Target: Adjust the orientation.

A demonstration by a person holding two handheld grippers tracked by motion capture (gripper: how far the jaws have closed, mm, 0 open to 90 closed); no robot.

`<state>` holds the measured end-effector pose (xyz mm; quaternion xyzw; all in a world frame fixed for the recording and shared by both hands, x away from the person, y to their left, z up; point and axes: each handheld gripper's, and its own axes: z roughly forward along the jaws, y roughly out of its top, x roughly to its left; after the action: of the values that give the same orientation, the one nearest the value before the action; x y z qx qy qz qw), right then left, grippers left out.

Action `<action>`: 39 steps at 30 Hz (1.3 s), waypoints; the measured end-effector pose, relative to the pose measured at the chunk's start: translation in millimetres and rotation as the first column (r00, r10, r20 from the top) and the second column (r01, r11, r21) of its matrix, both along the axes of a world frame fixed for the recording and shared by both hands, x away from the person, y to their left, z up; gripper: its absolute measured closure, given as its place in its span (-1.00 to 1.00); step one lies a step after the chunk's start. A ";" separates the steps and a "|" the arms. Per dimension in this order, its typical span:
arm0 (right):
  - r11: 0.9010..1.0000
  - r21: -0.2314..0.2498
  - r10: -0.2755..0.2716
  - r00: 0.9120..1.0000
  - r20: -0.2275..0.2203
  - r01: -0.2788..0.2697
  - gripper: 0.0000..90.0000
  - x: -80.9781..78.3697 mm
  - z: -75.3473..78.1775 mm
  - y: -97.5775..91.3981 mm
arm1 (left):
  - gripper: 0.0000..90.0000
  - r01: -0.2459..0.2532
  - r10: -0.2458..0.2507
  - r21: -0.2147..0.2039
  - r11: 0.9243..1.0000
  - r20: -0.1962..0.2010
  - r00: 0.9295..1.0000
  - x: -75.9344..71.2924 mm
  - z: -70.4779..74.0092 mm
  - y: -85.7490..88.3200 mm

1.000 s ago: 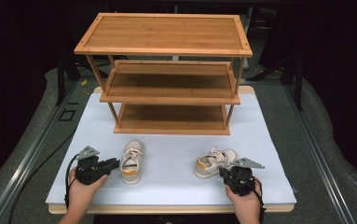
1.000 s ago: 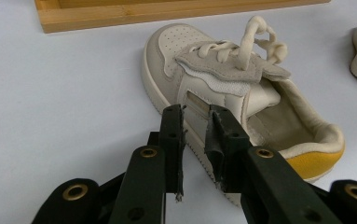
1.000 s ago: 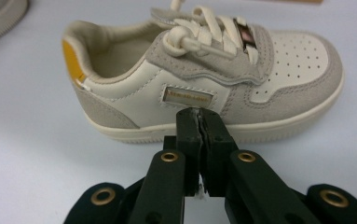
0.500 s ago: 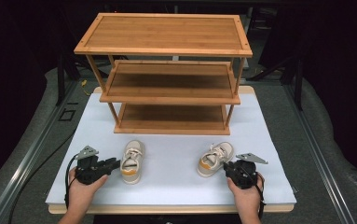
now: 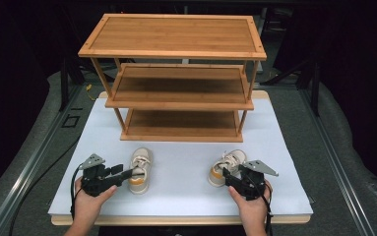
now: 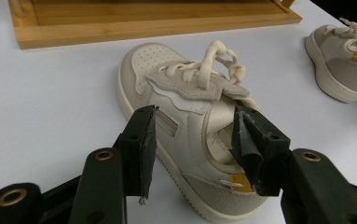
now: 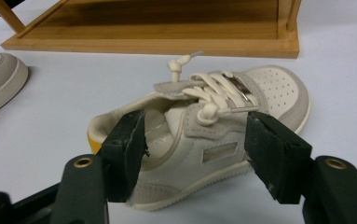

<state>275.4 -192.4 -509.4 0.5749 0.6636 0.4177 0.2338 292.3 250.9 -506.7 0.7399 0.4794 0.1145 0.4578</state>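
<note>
Shoes sit on the white table (image 5: 284, 162) just in front of the wooden rack (image 5: 176, 78), well apart from each other. From above, your left gripper (image 5: 131, 173) reaches the heel of the left shoe (image 5: 140, 169) and your right gripper (image 5: 224, 175) the heel of the right shoe (image 5: 224, 167); whether the pads touch is unclear there. Your left gripper view shows that shoe (image 6: 199, 135) between spread jaws, one inside the collar, neither pressing. Your right gripper view shows its shoe (image 7: 204, 130) between jaws standing clear of both sides. Both sets of jaws have just been opening. Since a second ago, the right shoe has turned its toe more toward the rack. No readable writing appears on either shoe.
</note>
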 end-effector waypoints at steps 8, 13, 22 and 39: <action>1.000 0.006 -0.022 0.999 -0.037 0.022 -0.22 5.9 -2.6 3.6 | 0.05 0.006 -0.006 0.010 1.000 -0.006 1.000 4.1 -2.9 -7.9; 0.996 -0.021 -0.091 0.994 -0.061 0.090 -0.26 11.2 -7.8 12.1 | 0.02 -0.002 0.002 0.008 1.000 -0.010 1.000 7.4 -6.5 -12.1; 0.993 -0.029 -0.118 0.991 -0.067 0.116 -0.29 10.9 -9.7 10.8 | 0.02 -0.009 0.009 0.011 1.000 -0.015 1.000 11.2 -10.3 -14.2; 0.999 -0.012 -0.041 0.996 -0.077 0.040 0.22 -0.1 -3.1 -13.7 | 0.22 -0.022 0.024 0.033 0.999 -0.041 0.999 13.8 -15.0 -12.1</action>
<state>275.3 -206.1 -512.5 0.6028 0.6624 0.3869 0.2194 306.0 238.8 -521.7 0.7438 0.4953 0.1123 0.4345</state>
